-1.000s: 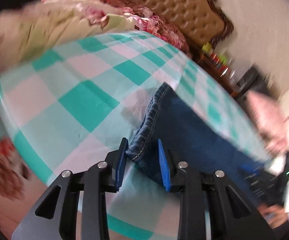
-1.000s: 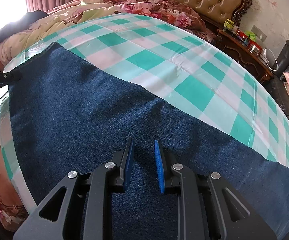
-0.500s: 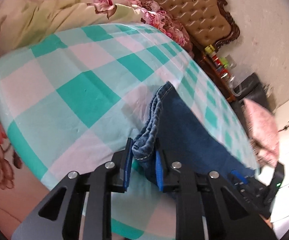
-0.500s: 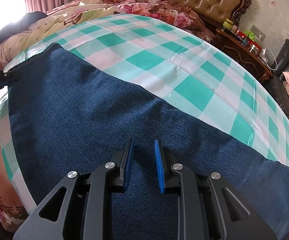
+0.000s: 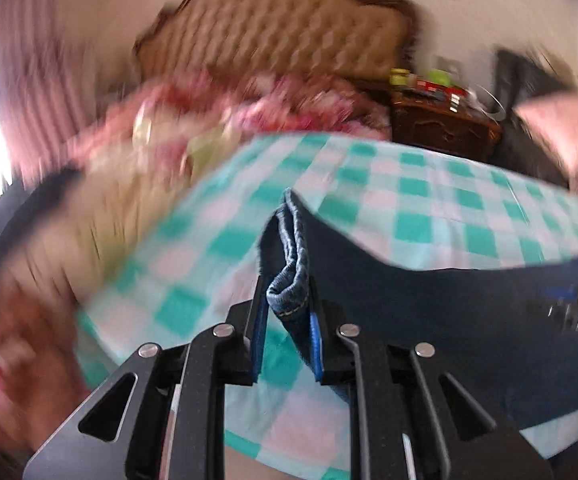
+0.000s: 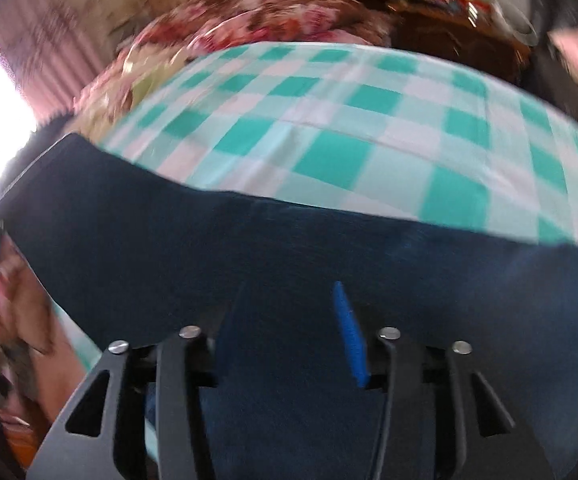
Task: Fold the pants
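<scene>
Dark blue jeans [image 5: 449,300] lie across a table covered with a green and white checked cloth [image 5: 409,208]. My left gripper [image 5: 287,320] is shut on a bunched hem corner [image 5: 289,292] of the jeans, which it holds lifted off the cloth. In the right wrist view the jeans [image 6: 249,248] fill the lower half over the checked cloth [image 6: 329,120]. My right gripper [image 6: 289,320] hovers just over the denim with its jaws opening. One blue pad [image 6: 349,336] shows, and nothing is pinched between the jaws. Both views are motion-blurred.
Behind the table are a floral quilt [image 5: 217,120], a tufted headboard [image 5: 273,28] and a dark nightstand [image 5: 441,128] with small bottles. Pink curtains [image 5: 41,64] hang at left. A pink cushion [image 5: 565,128] sits at right. The table's near edge runs under my left gripper.
My left gripper has shut on the jeans hem and risen with it, rolling so the room looks level. The right gripper's jaws have spread apart, and it has shifted over the denim.
</scene>
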Demonstrator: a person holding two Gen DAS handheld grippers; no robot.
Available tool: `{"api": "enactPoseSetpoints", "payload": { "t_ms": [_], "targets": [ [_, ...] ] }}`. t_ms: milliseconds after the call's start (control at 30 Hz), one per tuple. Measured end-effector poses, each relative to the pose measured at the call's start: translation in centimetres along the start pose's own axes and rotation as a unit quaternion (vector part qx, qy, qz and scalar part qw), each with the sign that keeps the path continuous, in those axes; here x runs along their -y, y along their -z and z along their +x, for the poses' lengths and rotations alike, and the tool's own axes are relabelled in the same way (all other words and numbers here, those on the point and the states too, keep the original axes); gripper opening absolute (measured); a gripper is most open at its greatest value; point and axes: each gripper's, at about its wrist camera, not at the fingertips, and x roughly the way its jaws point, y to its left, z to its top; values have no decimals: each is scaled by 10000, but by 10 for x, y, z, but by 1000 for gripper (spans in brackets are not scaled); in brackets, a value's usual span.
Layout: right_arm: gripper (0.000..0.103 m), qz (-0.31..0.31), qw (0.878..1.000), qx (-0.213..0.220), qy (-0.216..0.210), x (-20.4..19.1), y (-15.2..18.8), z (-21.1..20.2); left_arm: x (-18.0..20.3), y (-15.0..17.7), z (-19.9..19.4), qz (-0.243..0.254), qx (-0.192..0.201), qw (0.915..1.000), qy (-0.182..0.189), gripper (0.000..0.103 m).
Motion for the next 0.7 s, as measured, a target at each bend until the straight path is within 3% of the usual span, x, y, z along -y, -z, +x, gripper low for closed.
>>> {"api": "enactPoseSetpoints", "payload": {
  "t_ms": [33,133,233,367,433,467,500,533,600,700],
  "targets": [
    [48,169,9998,-1,-64,9,1,-5,21,-4,-11,329,149,9993,-108,18],
    [51,930,9950,41,-375,52,12,-28,104,1,-42,1452,676,9865,-330,18],
    [52,1669,9853,140,-325,98,31,-50,203,42,-60,2610,1120,9586,-199,18],
    [52,2086,9777,193,-158,135,55,-69,280,107,-49,3361,949,9367,261,19],
    [52,2100,9775,159,-120,142,62,-73,297,133,-44,3587,938,9281,346,25],
    [51,2099,9776,144,-99,145,65,-76,300,141,-42,3673,964,9247,273,35],
    [52,2106,9774,145,-114,147,67,-77,298,147,-44,3645,1020,9253,212,48],
    [52,2114,9772,141,-155,150,67,-77,293,147,-46,3485,1038,9311,294,51],
    [52,2101,9773,101,-266,149,68,-77,283,144,-49,3285,1045,9380,358,51],
    [52,2088,9765,1,-541,150,71,-75,271,139,-49,3256,1038,9387,450,49]
  ]
}}
